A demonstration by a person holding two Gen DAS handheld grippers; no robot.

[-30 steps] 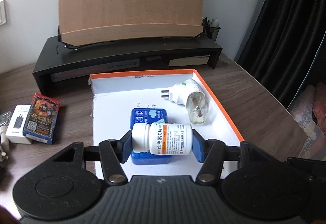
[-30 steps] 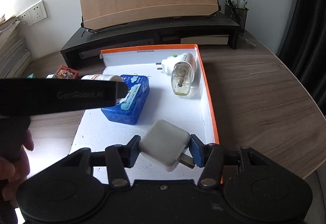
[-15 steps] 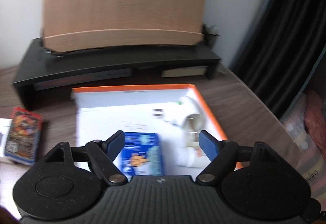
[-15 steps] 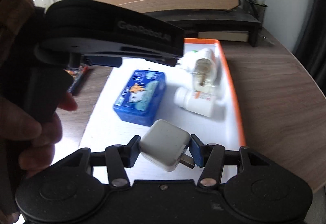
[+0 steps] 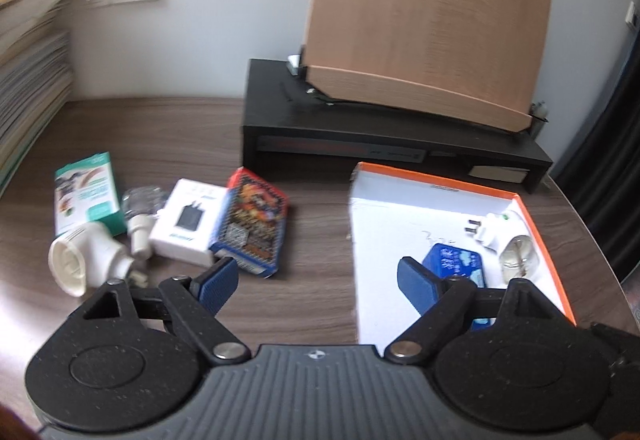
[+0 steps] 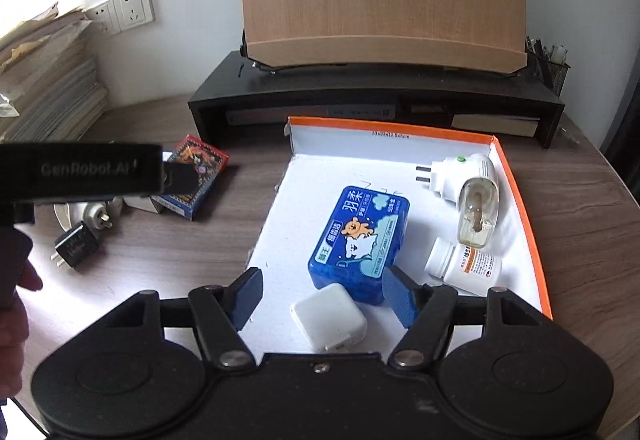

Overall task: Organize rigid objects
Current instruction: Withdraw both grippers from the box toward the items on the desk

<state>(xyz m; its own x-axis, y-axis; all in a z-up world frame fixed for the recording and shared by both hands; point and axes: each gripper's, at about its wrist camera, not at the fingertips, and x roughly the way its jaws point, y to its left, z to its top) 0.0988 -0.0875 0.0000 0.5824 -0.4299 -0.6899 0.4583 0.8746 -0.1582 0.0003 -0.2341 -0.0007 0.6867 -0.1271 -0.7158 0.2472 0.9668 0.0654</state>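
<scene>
Four things already lie in the orange-edged box (image 6: 520, 200): a blue tissue pack (image 6: 360, 236), a plug-in vaporizer (image 6: 468, 188), a pill bottle (image 6: 464, 266) and a white charger (image 6: 328, 316), which sits free between the opening jaws of the right gripper (image 6: 322, 300). The left gripper (image 5: 316, 280), jaws opening and empty, hangs over the worktop (image 5: 168, 136) near what I judge is left: a card box (image 5: 256, 220), a white carton (image 5: 188, 222), a green packet (image 5: 88, 196) and a white plug (image 5: 84, 260). The left view is blurred, and its gripper hides the box's near end.
</scene>
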